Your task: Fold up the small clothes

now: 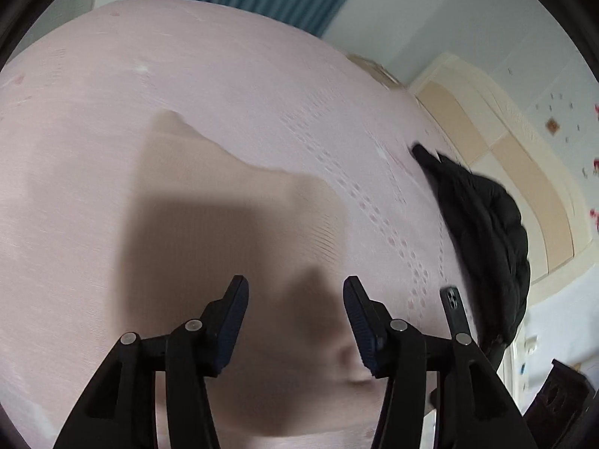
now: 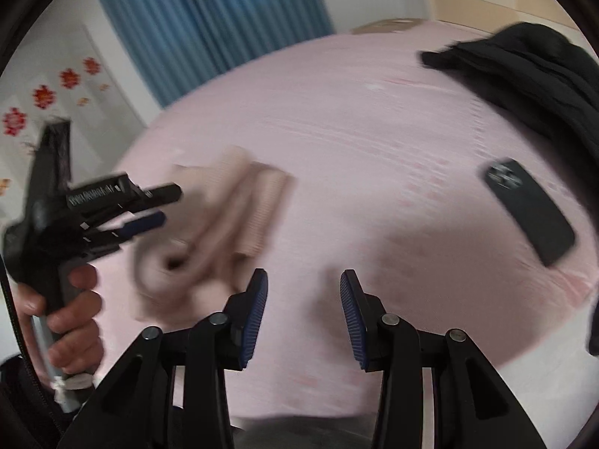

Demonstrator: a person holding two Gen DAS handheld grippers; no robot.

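Note:
A small beige garment (image 1: 232,262) lies on the pink bedsheet (image 1: 187,75), close under my left gripper (image 1: 295,292), which is open and empty above it. In the right wrist view the same garment (image 2: 224,220) looks rumpled and blurred, left of centre. My right gripper (image 2: 303,284) is open and empty over bare sheet (image 2: 374,149), to the right of the garment. The left gripper (image 2: 161,205), held by a hand, hovers at the garment's left edge with its fingers apart.
A black padded jacket (image 1: 486,232) lies at the bed's right side, also in the right wrist view (image 2: 531,75). A dark phone (image 2: 528,209) lies on the sheet near it, seen too in the left wrist view (image 1: 453,307). Blue curtain (image 2: 209,18) and a beige headboard (image 1: 505,131) stand behind.

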